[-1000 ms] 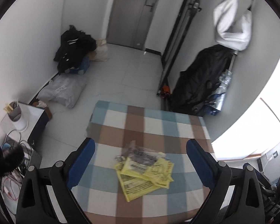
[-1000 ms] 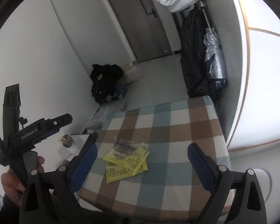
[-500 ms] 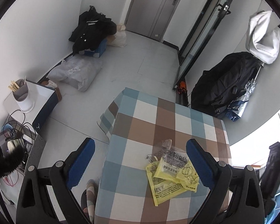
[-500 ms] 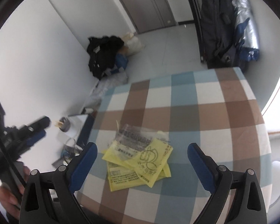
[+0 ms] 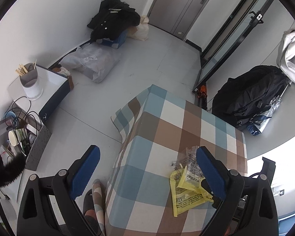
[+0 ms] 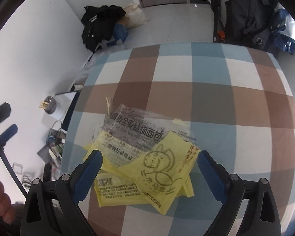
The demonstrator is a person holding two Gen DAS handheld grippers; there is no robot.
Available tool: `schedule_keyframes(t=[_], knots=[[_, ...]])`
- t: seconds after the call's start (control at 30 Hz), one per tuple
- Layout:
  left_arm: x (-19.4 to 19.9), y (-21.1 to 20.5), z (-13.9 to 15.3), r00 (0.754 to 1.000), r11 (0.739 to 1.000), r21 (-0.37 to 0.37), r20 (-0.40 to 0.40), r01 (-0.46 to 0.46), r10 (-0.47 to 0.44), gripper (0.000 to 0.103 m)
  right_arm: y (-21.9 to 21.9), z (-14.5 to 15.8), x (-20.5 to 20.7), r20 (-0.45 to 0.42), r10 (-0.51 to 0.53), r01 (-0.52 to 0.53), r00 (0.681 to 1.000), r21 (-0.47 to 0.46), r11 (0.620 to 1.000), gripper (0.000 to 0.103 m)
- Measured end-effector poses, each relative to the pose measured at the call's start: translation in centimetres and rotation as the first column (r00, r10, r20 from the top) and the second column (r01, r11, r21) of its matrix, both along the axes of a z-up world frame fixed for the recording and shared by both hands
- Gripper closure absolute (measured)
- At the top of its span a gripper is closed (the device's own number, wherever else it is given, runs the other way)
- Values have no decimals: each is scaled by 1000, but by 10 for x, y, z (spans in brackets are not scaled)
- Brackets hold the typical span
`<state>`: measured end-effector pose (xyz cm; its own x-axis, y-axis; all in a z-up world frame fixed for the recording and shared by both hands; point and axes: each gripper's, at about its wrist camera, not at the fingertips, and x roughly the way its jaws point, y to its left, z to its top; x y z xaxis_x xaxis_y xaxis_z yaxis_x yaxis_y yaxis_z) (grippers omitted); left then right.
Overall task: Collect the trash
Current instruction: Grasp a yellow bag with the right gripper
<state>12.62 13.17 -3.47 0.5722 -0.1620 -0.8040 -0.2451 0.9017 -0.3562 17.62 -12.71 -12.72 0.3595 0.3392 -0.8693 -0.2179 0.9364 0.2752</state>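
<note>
A pile of trash lies on the checked tablecloth (image 6: 216, 74): yellow wrappers (image 6: 159, 179) with a clear printed bread bag (image 6: 133, 129) on top. My right gripper (image 6: 149, 171) is open and hovers just above the pile, fingers on either side of it. My left gripper (image 5: 147, 173) is open and empty, off the table's left edge, high above the floor. The pile shows in the left wrist view (image 5: 186, 188) beside the right finger. The left gripper also shows at the left edge of the right wrist view (image 6: 4, 133).
A white box (image 5: 47, 84) with a utensil cup (image 5: 30, 84) and a shelf with cables stand left of the table. A grey bag (image 5: 90, 63) and black clothes (image 5: 114, 17) lie on the floor. A black backpack (image 5: 251, 96) leans at the right wall.
My right gripper has moved down and closer to the trash pile. My left gripper has swung left, off the table's edge, so the pile now sits at its right finger.
</note>
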Motion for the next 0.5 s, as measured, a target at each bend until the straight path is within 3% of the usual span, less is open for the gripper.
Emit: schedule_keyframes(t=[0.2, 0.37, 0.5], knots=[[2, -1, -4, 1000, 1000, -1, -25, 3, -3, 6, -7, -13, -1, -44, -23, 22, 999, -28, 999, 6], [3, -1, -10, 998, 1000, -17, -58, 2, -3, 6, -7, -13, -6, -25, 12, -13, 1000, -51, 999, 34], [3, -1, -9, 998, 1000, -1, -58, -2, 2, 6, -13, -11, -8, -20, 17, -17, 1000, -25, 1000, 64]])
